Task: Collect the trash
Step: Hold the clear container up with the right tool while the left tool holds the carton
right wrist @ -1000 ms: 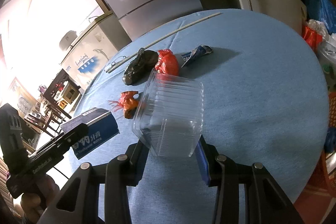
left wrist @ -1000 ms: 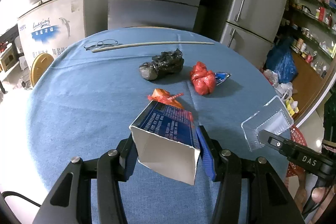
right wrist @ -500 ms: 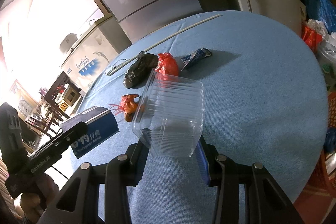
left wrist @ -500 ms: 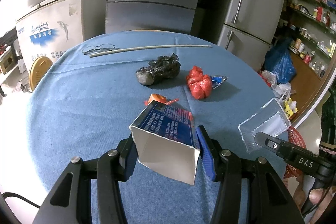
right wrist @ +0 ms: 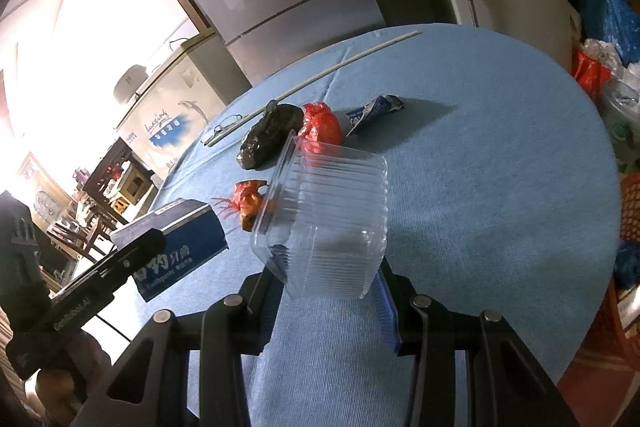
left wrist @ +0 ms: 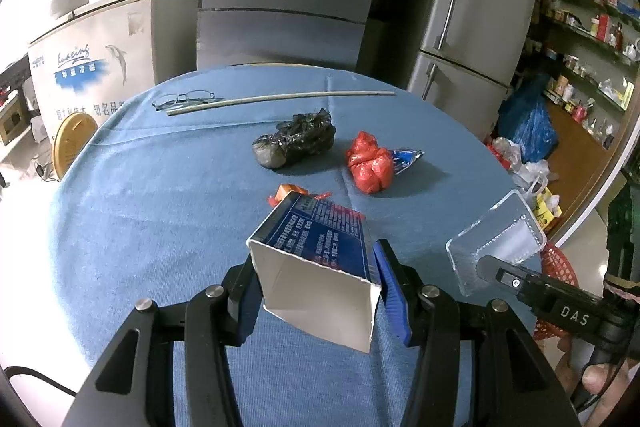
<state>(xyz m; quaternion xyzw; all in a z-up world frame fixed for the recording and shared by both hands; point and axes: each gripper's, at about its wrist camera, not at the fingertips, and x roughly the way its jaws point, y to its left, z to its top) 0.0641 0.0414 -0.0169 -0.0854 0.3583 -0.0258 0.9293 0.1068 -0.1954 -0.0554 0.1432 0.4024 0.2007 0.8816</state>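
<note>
1. Partly hidden behind the toothpaste box [left wrist: 316,259]: an orange wrapper [left wrist: 287,191].
2. Half covered by the red bag [left wrist: 368,165]: a blue packet [left wrist: 406,159].
3. Clamped in the left gripper [left wrist: 316,291] above the tabletop [left wrist: 160,211]: that box, open-ended, empty.
4. Clenched in the right gripper [right wrist: 328,291]: clear plastic tub [right wrist: 332,219], tilted, nothing inside.
5. Black bag [left wrist: 296,143] contents unreadable.

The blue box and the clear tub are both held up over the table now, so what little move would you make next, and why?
Probably carry both off the table toward a bin. The left gripper is shut on the box and the right gripper on the tub, so neither can take the black bag or red bag.
</note>
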